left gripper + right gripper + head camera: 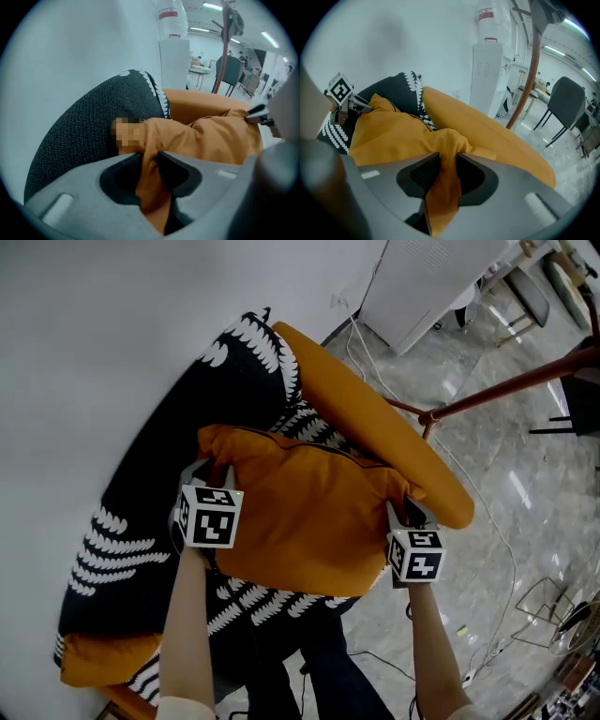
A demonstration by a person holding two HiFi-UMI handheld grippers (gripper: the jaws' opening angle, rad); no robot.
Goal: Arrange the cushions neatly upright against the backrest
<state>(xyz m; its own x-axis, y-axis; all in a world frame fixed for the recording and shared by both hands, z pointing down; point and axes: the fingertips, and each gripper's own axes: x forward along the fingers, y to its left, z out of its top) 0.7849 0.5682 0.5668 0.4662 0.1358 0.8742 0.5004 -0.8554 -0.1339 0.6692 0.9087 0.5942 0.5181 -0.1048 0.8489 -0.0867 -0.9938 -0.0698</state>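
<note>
An orange cushion (300,512) lies across the seat, its far edge resting against a long orange bolster (375,418). My left gripper (203,472) is shut on the cushion's left corner; in the left gripper view the orange fabric (220,136) is pinched between the pads of this gripper (149,161). My right gripper (409,510) is shut on the right corner, and in the right gripper view the cloth (393,131) bunches between its pads (447,161). A black cushion with a white leaf pattern (169,427) stands behind on the left, against the wall.
A second orange cushion (103,657) pokes out at the lower left. A rust-coloured pole (506,385) crosses at the right, above cables (487,512) on the marble floor. A white cabinet (431,277) stands at the back, and a dark chair (567,108) further right.
</note>
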